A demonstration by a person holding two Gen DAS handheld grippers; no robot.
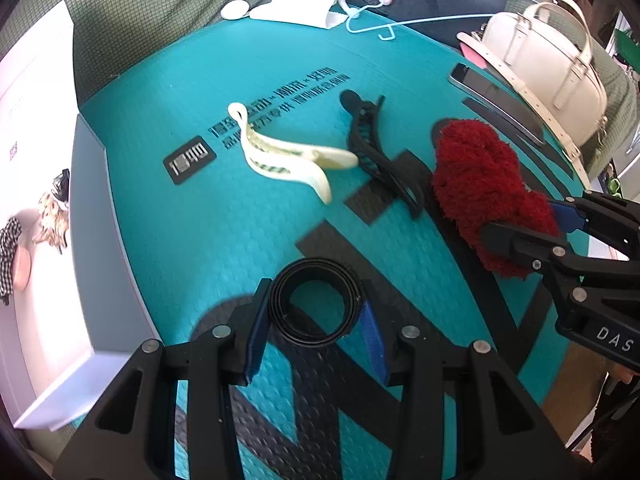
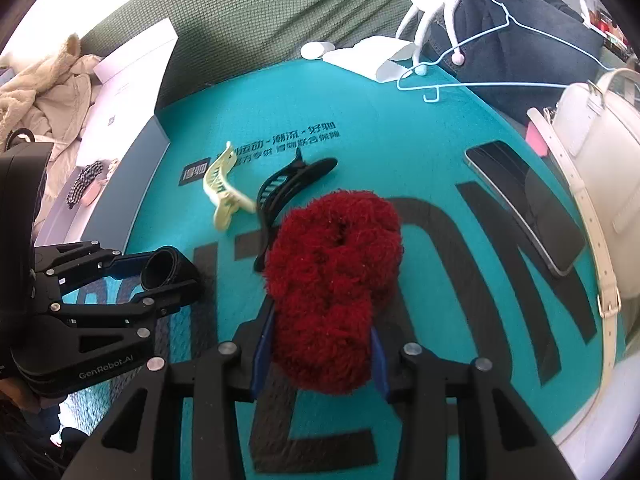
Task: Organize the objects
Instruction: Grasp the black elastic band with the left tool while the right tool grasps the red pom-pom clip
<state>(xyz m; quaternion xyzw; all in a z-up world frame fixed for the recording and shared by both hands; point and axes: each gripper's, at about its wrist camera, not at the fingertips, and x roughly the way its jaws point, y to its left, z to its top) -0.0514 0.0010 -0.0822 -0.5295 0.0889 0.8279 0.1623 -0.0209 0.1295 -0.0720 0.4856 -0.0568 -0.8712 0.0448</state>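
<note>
On a teal mat (image 1: pixel 200 240) (image 2: pixel 420 128), my left gripper (image 1: pixel 314 294) (image 2: pixel 168 270) is shut on a coiled black band (image 1: pixel 316 266) (image 2: pixel 176 264), its blue pads pressing the coil's two sides. My right gripper (image 2: pixel 322 324) (image 1: pixel 524 222) is shut on a fluffy red scrunchie (image 2: pixel 336 248) (image 1: pixel 476 168), whose far end rests on the mat. Between and beyond them lie a cream hair claw (image 1: pixel 280 156) (image 2: pixel 220 188) and a black hair claw (image 1: pixel 372 148) (image 2: pixel 288 188), side by side; the black one touches the scrunchie.
A phone (image 1: pixel 492 96) (image 2: pixel 524 208) lies at the mat's right, beside a cream handbag (image 1: pixel 548 56) (image 2: pixel 600 128) with a long white strap. A blue hanger (image 1: pixel 384 20) (image 2: pixel 500 52) lies at the far edge. An open white box (image 1: pixel 92 240) (image 2: pixel 132 168) borders the mat's left.
</note>
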